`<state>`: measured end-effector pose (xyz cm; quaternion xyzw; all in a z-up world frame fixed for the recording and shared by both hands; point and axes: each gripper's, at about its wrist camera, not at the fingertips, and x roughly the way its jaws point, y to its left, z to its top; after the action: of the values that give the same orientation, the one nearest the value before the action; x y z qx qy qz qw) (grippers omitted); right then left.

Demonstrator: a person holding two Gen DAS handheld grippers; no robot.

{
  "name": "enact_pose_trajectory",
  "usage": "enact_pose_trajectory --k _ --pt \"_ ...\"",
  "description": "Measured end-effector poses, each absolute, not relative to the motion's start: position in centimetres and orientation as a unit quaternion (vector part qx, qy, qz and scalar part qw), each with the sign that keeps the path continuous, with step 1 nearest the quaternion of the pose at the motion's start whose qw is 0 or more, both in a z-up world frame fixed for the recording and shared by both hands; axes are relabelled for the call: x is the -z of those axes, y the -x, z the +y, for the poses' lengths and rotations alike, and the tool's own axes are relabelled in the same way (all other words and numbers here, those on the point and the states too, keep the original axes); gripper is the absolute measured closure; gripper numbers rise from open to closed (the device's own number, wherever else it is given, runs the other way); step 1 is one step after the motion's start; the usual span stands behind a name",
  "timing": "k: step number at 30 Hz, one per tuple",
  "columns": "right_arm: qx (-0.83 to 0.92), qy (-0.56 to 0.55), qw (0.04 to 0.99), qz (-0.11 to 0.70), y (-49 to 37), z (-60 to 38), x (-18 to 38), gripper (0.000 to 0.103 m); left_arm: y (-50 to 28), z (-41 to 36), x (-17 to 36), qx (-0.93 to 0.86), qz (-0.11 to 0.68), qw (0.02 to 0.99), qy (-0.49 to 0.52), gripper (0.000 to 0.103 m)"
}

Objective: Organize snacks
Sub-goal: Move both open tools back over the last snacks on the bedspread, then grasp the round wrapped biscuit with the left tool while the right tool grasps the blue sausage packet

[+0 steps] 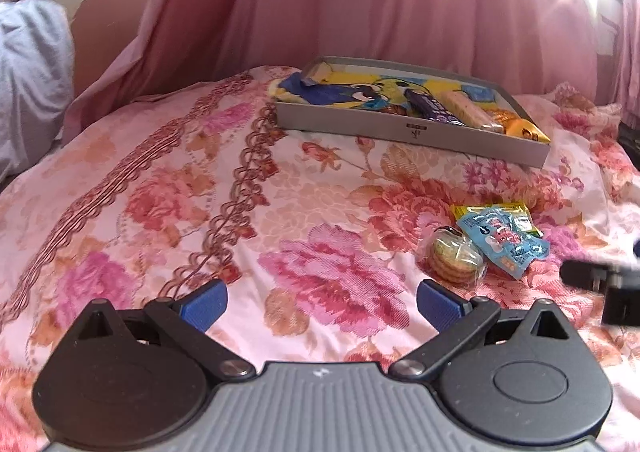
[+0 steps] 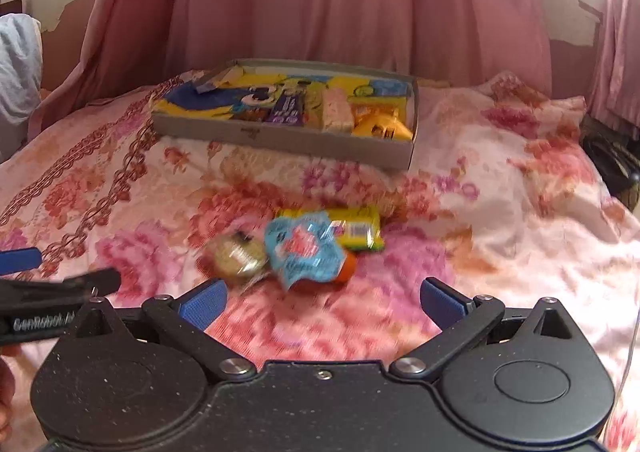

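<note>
Right wrist view, right gripper [image 2: 322, 302] spread wide (empty), blue snack packet [image 2: 304, 248] just ahead, left gripper [image 1: 322, 304] likewise open.

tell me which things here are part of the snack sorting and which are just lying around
Part of the job:
- shallow grey cardboard box holding snacks
- clear-wrapped stack of round biscuits
- light blue foil snack packet
- yellow-green snack packet

Just lying about:
- pink floral bedspread
- pink curtain
- pale blue cloth
</note>
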<state>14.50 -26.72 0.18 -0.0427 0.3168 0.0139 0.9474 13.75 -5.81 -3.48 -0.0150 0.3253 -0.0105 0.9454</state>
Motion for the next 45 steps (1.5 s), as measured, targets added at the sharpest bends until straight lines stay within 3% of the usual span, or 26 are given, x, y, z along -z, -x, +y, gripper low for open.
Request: enact_pose_trajectory --k 11,29,35,37,39,45 --pt "-0.084 0.041 0.948 0.304 -21.3 -30.5 1.8 0.001 -17.4 -9.1 5.2 0.102 0.33 0.937 -0.046 0.0" --pt "-0.163 0.075 0.923 0.339 -23.8 -29.2 4.9 0.028 -22.5 -13.7 7.3 0.226 0.327 0.904 -0.157 0.001" --pt "-0.161 0.084 0.92 0.346 -24.0 -29.1 5.3 0.035 -23.0 -13.7 8.0 0.229 0.331 0.903 -0.153 0.018" --pt "-0.154 0.084 0.921 0.347 -24.1 -29.3 5.4 0.043 -23.0 -13.5 7.9 0.223 0.33 0.905 -0.147 0.025" --pt "-0.146 0.084 0.921 0.351 -24.3 -29.5 5.5 0.043 -23.1 -13.3 7.9 0.212 0.334 0.907 -0.142 0.035" --pt "-0.143 0.087 0.922 0.35 -24.4 -29.3 5.7 0.043 -23.4 -12.8 7.6 0.198 0.346 0.908 -0.127 0.04"
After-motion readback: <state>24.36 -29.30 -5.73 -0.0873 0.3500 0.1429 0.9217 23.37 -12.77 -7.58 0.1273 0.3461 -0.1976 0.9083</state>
